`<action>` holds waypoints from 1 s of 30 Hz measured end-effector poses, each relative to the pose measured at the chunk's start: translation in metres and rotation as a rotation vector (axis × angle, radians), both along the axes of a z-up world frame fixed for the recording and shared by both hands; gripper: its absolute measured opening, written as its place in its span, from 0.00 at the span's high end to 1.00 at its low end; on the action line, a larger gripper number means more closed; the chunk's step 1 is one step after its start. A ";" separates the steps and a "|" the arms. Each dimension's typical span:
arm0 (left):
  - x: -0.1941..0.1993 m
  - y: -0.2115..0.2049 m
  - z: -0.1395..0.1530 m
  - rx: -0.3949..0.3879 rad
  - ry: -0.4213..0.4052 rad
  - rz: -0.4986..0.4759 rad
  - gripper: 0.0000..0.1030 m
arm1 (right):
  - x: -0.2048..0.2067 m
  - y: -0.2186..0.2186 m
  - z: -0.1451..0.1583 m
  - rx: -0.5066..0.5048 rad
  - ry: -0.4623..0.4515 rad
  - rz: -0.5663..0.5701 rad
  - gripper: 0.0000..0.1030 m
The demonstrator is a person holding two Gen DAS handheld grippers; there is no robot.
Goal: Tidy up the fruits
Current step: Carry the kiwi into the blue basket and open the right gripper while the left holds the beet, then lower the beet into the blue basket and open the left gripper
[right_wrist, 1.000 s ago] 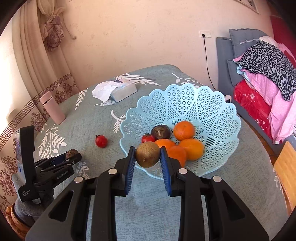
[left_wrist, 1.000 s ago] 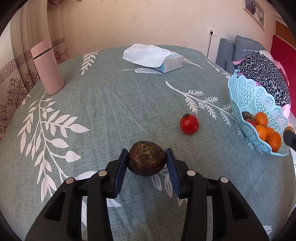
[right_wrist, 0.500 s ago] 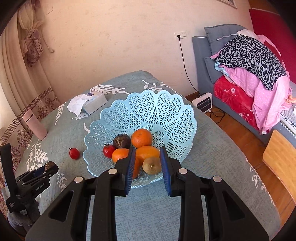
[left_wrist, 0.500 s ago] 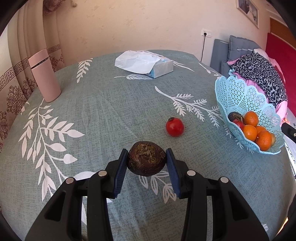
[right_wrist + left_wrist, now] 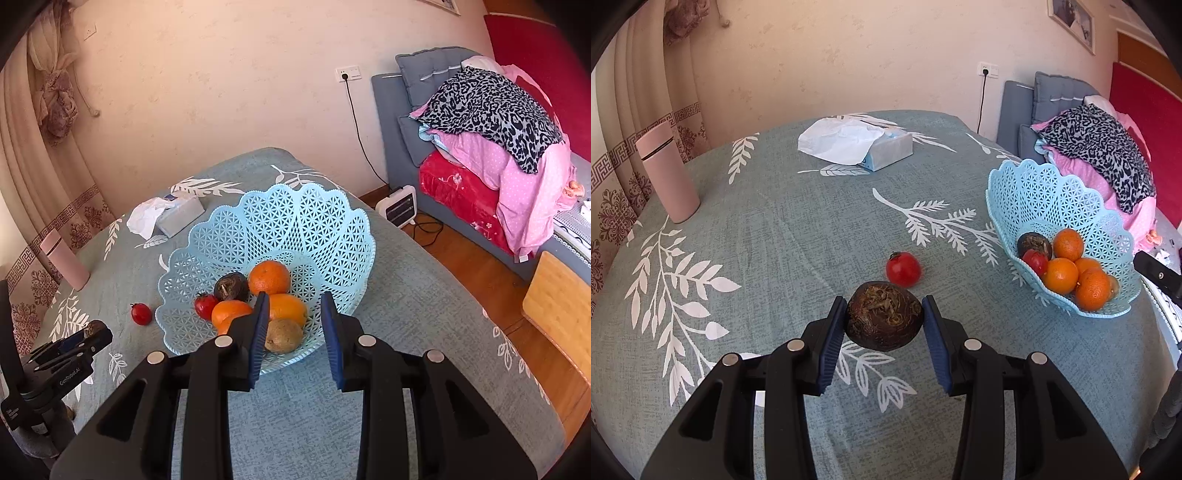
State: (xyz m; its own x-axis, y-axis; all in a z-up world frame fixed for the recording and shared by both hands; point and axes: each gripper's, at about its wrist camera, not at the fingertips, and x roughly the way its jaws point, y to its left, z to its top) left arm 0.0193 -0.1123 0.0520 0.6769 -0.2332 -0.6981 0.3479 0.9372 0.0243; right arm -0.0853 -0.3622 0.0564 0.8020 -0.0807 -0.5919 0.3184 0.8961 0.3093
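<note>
Since the earlier frames the kiwi point(image 5: 283, 336) has left the right gripper point(image 5: 293, 323) and now lies inside the blue basket point(image 5: 332, 236), against its near rim; the gripper's jaws stand wide apart above that rim, holding nothing.

Left wrist view: the left gripper point(image 5: 884, 319) is clamped on a dark brown round fruit point(image 5: 884, 315), held clear above the tablecloth point(image 5: 768, 236). A red tomato point(image 5: 903, 268) lies on the cloth just beyond the held fruit, between it and the basket point(image 5: 1049, 192), apart from both. The basket sits near the table's right edge, with oranges point(image 5: 1061, 275), a second tomato point(image 5: 1036, 261) and another dark fruit point(image 5: 1033, 243) grouped at its near side. Bare cloth lies between the loose tomato and the basket. A tissue box point(image 5: 875, 146) and a pink tumbler point(image 5: 666, 171) stand well apart from the basket, far left.

Right wrist view: the basket's far half is unoccupied lattice. The loose tomato point(image 5: 140, 314) lies just left of the basket's rim, not touching. The table edge falls away right of the basket.
</note>
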 end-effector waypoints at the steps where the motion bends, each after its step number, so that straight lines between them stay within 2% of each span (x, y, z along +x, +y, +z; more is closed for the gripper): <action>1: -0.001 -0.003 0.001 0.002 -0.004 -0.006 0.59 | -0.001 0.000 0.000 -0.004 -0.001 -0.001 0.71; 19: -0.010 -0.057 0.016 0.023 -0.057 -0.115 0.59 | 0.000 0.001 -0.004 -0.013 0.004 0.013 0.70; 30: -0.004 -0.087 0.023 -0.030 -0.044 -0.191 0.59 | 0.000 -0.004 -0.003 -0.002 0.000 0.003 0.70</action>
